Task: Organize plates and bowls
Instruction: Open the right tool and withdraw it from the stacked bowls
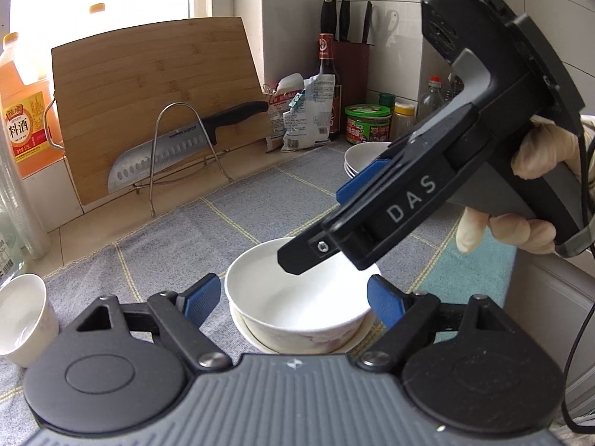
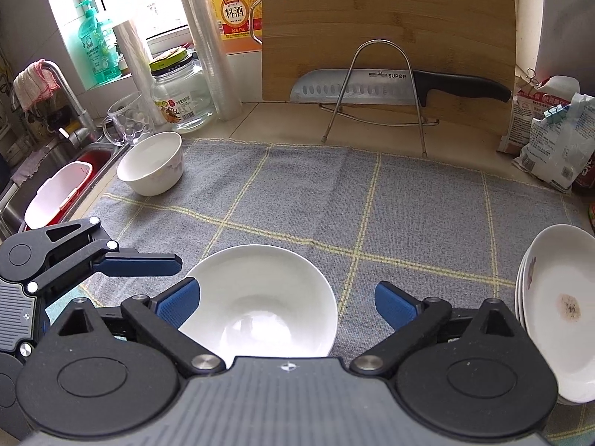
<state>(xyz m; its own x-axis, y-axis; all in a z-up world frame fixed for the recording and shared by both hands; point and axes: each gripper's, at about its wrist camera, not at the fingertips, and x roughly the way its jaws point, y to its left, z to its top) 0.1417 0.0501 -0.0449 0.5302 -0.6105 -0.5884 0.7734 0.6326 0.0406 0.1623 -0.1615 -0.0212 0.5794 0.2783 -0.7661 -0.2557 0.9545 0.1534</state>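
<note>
Home kitchen — sink [image 2: 55, 163], knife [image 2: 390, 87], cutting board [image 2: 386, 18]

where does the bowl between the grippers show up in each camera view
Left wrist: the white bowl sits low centre, between the left gripper pads, resting on a plate.
Right wrist: the same bowl sits low centre.
Shared landmark: the knife in front of the cutting board.
</note>
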